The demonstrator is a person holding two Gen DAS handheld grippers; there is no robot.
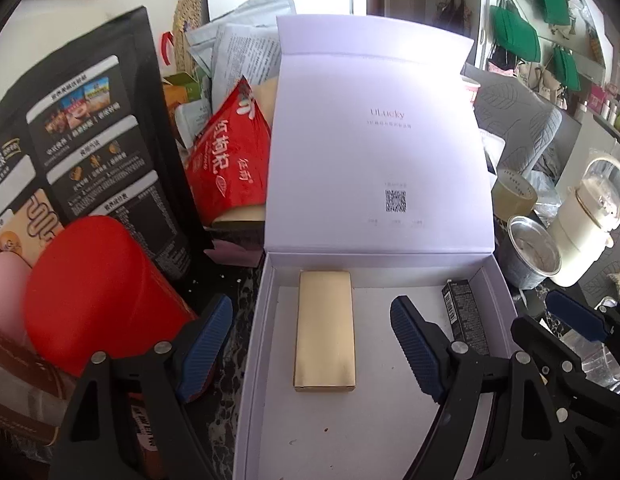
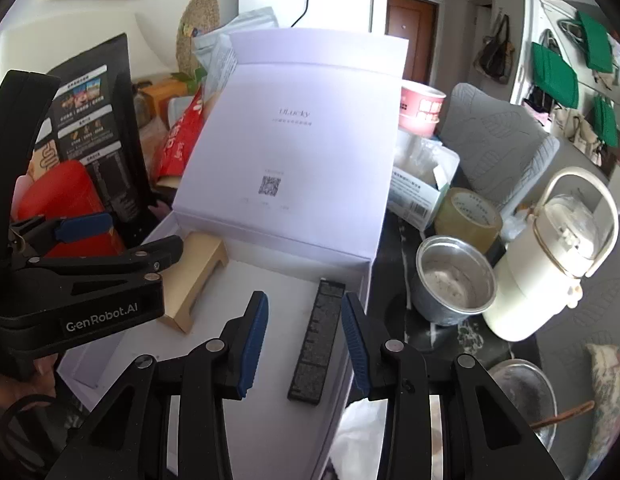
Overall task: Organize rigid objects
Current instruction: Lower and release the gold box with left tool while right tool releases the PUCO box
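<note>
Both items lie flat on the floor of the open white box (image 1: 505,280), lid propped upright behind.

Gold box (image 1: 325,330): left half of the tray, long axis running from the hinge wall toward the near edge, far end close to the hinge wall. Left tool (image 1: 310,344) spread wide, one pad outside the left wall of the tray, the other over the tray floor; the gold box sits between them, untouched by either.

Black carton (image 2: 317,340): along the right wall, same front-to-back axis, parallel to the gold box and well apart from it. Right tool (image 2: 306,344) partly spread, pads either side of the carton's long flanks with a gap showing on each; nothing gripped.

Judgement: each tool is already square to its own item's narrow width; the left is nearer the gold box, the right nearer the black carton. Any regrasp needs only a straight descent, no wrist roll.
</note>
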